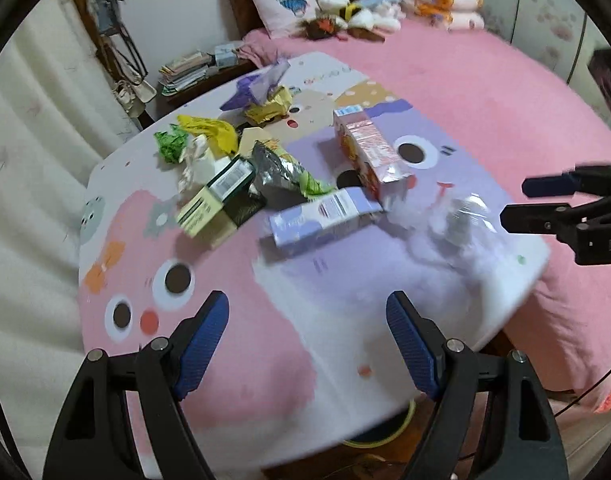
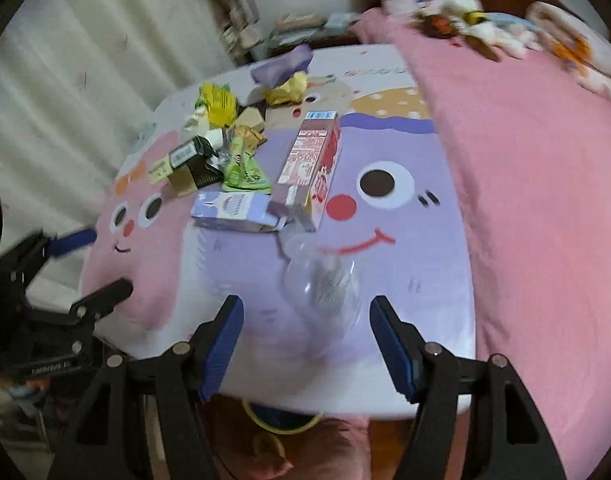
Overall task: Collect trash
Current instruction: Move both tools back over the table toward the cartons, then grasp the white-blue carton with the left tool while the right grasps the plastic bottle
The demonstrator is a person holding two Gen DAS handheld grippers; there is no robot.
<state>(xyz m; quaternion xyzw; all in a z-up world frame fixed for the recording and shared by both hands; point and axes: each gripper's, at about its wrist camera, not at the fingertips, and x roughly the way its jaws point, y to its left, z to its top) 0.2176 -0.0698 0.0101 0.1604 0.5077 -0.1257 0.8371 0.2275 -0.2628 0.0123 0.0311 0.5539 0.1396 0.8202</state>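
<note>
Nearest, both tools empty: left gripper [image 1: 307, 344] spread wide over bare pink print on the table [image 1: 117, 216], right gripper [image 2: 305, 344] likewise spread, nothing between the blue pads of either. Probably kept wide so as to drop straight over a first piece.

Just ahead of the right gripper, clear plastic bottle [image 2: 321, 284] lying on its side near the front edge, neck pointing toward the cartons; likely the easiest first pick, being closest and apart from the rest.

Beyond it, lilac carton [image 2: 237, 210] flat, its end touching the taller pink carton [image 2: 313, 168], also on its side.

Further left, heaped loosely: dark green box [image 1: 229, 178], silver-lined snack bag [image 1: 285, 176], yellow wrapper [image 1: 213, 132], green crumpled wrapper [image 1: 169, 144]. Heaped, so harder to single out.

Farthest on the table, purple tissue pack [image 1: 253, 88]; whether trash, cannot tell.

Below the front edge, partly hidden, yellow-rimmed bin [image 2: 281, 420], presumably placed there for short drops.
</note>
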